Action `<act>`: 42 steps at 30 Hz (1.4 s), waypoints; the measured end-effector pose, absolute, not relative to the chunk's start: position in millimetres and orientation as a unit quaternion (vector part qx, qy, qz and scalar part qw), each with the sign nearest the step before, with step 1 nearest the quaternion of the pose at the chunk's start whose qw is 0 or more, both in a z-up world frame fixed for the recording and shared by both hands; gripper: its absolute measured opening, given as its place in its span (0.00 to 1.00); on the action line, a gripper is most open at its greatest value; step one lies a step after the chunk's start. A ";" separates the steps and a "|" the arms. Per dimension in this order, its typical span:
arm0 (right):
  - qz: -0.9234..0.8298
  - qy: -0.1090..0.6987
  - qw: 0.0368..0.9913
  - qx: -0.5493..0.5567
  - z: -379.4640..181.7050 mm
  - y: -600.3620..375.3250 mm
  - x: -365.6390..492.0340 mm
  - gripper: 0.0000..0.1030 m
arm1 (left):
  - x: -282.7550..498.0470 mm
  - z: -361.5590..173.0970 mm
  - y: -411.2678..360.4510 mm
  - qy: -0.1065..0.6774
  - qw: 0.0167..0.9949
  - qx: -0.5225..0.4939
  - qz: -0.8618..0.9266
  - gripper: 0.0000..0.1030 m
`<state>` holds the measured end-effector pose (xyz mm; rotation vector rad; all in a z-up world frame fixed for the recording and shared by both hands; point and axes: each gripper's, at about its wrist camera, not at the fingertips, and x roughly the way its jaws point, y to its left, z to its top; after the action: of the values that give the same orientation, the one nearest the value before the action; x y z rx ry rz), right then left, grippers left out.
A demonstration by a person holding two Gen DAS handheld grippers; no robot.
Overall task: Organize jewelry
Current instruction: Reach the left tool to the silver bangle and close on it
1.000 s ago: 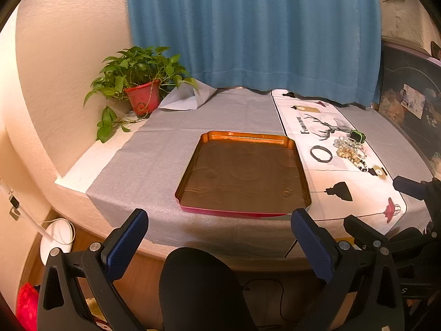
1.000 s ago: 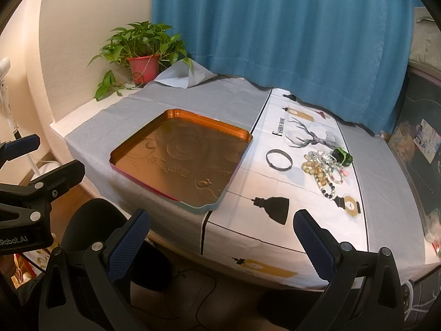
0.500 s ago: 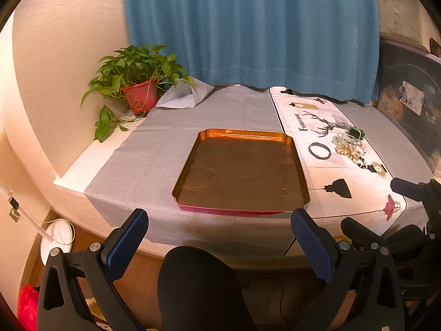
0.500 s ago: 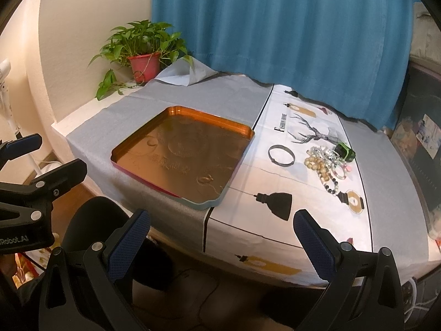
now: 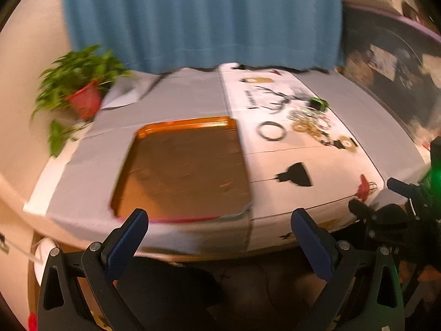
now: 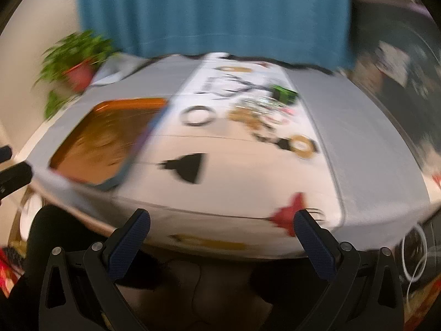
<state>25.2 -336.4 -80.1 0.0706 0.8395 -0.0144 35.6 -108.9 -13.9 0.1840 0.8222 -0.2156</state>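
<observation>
Jewelry heap [image 5: 311,122] on runner, orange tray [image 5: 182,168] empty

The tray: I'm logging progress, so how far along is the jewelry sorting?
Nothing looks done: the tray holds no jewelry. Nothing is in hand: the left gripper and right gripper are both open and short of the table. All of it is left: the dark ring, the bead pile and the green piece lie on the white runner beside the tray.

Left gripper [image 5: 219,237] fingers spread wide, nothing between blue pads. Right gripper [image 6: 222,235] likewise spread wide, empty; also visible right of left gripper's fingers. Both views motion-blurred.
</observation>
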 end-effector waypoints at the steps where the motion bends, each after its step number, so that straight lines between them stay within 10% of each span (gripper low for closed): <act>1: -0.016 0.406 0.913 0.043 -82.9 -349.5 28.0 1.00 | 43.2 -13.8 -119.8 0.399 0.905 0.095 -0.111 1.00; 35: -0.063 0.437 0.896 0.043 -152.5 -436.7 216.6 0.98 | 290.3 -132.1 -259.6 0.540 0.803 0.160 -0.196 1.00; 37: -0.046 0.421 0.905 0.033 -147.8 -430.1 213.0 0.71 | 292.5 -132.1 -253.6 0.546 0.805 0.131 -0.193 0.91; 39: -0.013 0.414 0.910 0.009 -143.1 -417.7 207.5 0.08 | 285.5 -124.3 -254.6 0.524 0.817 0.132 -0.203 0.58; 42: 0.005 0.421 0.907 -0.016 -141.6 -414.7 206.5 0.08 | 277.7 -119.8 -258.0 0.529 0.810 0.130 -0.217 0.58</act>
<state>206.5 -414.7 -141.6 -0.0340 0.8688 0.0103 277.7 -258.0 -119.8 0.2772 1.1308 -0.4636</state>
